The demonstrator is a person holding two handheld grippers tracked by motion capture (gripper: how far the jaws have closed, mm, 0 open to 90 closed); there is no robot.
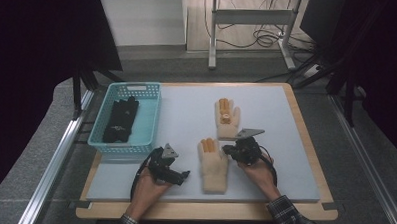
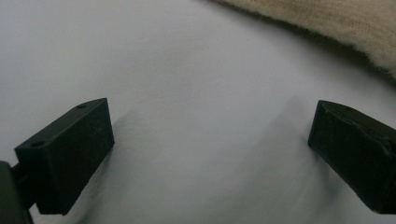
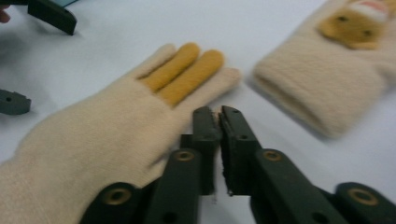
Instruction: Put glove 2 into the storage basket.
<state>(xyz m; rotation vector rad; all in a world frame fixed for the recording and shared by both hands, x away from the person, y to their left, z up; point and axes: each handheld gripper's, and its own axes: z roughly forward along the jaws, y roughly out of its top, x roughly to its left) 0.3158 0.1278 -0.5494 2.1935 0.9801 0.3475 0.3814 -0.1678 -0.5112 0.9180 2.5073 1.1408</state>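
Your right gripper (image 3: 219, 116) sits at the right edge of the near cream knitted glove with two orange fingers (image 1: 213, 162), beside its thumb side. Its black jaws stand almost together, with just a thin slit between the pads; whether a fold of knit is pinched in that slit cannot be told, as the tips lie right against the glove's edge. Your left gripper (image 1: 177, 175) rests on the pale grey mat (image 1: 186, 116) just left of that same glove, with jaws spread wide and bare mat between them; the glove's cream edge shows beyond them in the left gripper view.

The near glove lies flat, cuff toward you, fingers pointing away, between your two grippers. The second cream knitted glove with an orange animal face on its back (image 1: 227, 118) lies a little farther off and slightly to the right, apart from the first. A turquoise plastic lattice basket (image 1: 148, 120) stands at the far left of the mat, with dark black gloves (image 1: 121, 120) lying inside it.
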